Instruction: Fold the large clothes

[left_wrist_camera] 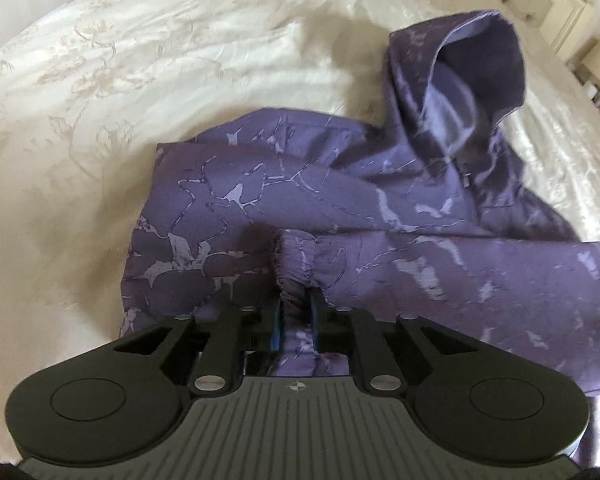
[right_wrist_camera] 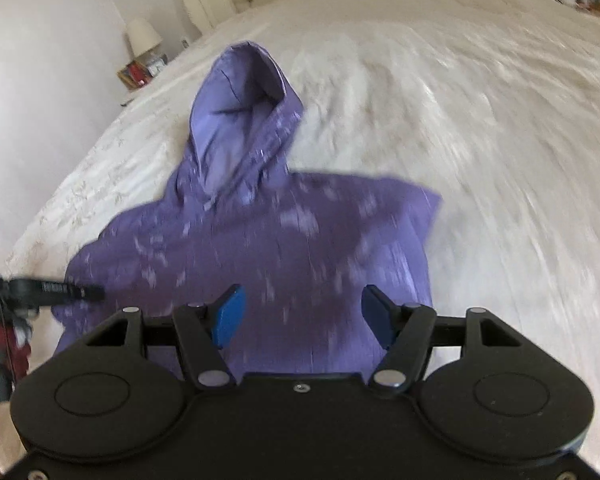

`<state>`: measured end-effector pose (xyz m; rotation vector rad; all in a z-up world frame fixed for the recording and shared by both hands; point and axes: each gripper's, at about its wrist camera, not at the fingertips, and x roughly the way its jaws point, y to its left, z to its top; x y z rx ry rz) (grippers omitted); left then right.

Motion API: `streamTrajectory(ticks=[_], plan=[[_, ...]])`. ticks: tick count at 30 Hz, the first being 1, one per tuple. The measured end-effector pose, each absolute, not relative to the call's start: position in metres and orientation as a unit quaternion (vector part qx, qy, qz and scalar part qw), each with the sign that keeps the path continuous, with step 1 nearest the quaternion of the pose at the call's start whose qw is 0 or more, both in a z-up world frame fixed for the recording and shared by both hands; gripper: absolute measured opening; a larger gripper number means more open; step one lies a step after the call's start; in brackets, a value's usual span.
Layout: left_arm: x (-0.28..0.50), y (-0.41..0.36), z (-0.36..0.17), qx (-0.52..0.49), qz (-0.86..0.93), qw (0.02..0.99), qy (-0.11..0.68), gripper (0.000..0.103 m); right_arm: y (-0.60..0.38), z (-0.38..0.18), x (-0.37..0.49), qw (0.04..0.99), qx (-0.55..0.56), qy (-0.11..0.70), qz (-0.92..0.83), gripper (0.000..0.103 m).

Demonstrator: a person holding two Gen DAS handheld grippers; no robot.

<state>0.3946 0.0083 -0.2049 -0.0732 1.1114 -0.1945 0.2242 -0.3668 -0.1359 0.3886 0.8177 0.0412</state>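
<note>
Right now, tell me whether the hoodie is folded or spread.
Partly folded: the purple hoodie lies on the bed, sleeves tucked across its body, hood still extended. The left gripper pinches a gathered cuff.

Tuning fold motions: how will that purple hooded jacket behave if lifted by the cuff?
Probably floppy: the purple hooded jacket lies crumpled and creased on the bedspread, so it should sag and trail from the elastic cuff that the left gripper pinches. Likely light and thin, since the hood slumps. Its sheen hints it may slide.
</note>
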Motion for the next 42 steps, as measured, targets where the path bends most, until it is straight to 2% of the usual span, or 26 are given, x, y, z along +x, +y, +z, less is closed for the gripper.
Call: streamTrajectory(ticks=[5, 10, 12, 18, 24, 26, 28, 33, 37, 42], plan=[[0.4, 0.005, -0.219, -0.01, -0.099, 0.84, 0.534, 0.019, -0.385, -0.164, 0.285, 0.888, 0.188, 0.42, 0.022, 0.068], [0.396, 0.005, -0.225, -0.001, -0.107, 0.844, 0.526, 0.02, -0.43, -0.211, 0.336, 0.852, 0.207, 0.479, -0.045, 0.059], [0.396, 0.005, -0.225, 0.001, -0.108, 0.844, 0.525, 0.02, -0.445, -0.205, 0.342, 0.854, 0.208, 0.472, -0.065, 0.062], [0.391, 0.004, -0.209, 0.019, -0.119, 0.845, 0.521, 0.02, -0.477, -0.164, 0.292, 0.876, 0.241, 0.412, -0.065, 0.063], [0.367, -0.009, -0.157, 0.063, -0.145, 0.866, 0.474, 0.021, -0.467, -0.166, 0.206, 0.877, 0.193, 0.431, -0.089, 0.063], [0.364, -0.028, -0.144, 0.072, -0.173, 0.865, 0.465, 0.024, -0.457, -0.17, 0.186, 0.873, 0.177, 0.444, -0.097, 0.06], [0.365, -0.055, -0.137, 0.084, -0.208, 0.858, 0.462, 0.028, -0.444, -0.177, 0.171, 0.872, 0.147, 0.457, -0.093, 0.048], [0.374, -0.152, -0.137, 0.085, -0.316, 0.819, 0.471, 0.028, -0.41, -0.188, 0.165, 0.883, 0.041, 0.465, -0.047, 0.045], [0.375, -0.237, -0.146, 0.103, -0.389, 0.785, 0.471, 0.028, -0.4, -0.186, 0.17, 0.893, 0.008, 0.45, -0.012, 0.045], [0.38, -0.309, -0.187, 0.148, -0.422, 0.746, 0.493, 0.028, -0.39, -0.188, 0.177, 0.898, -0.037, 0.437, 0.026, 0.045]])
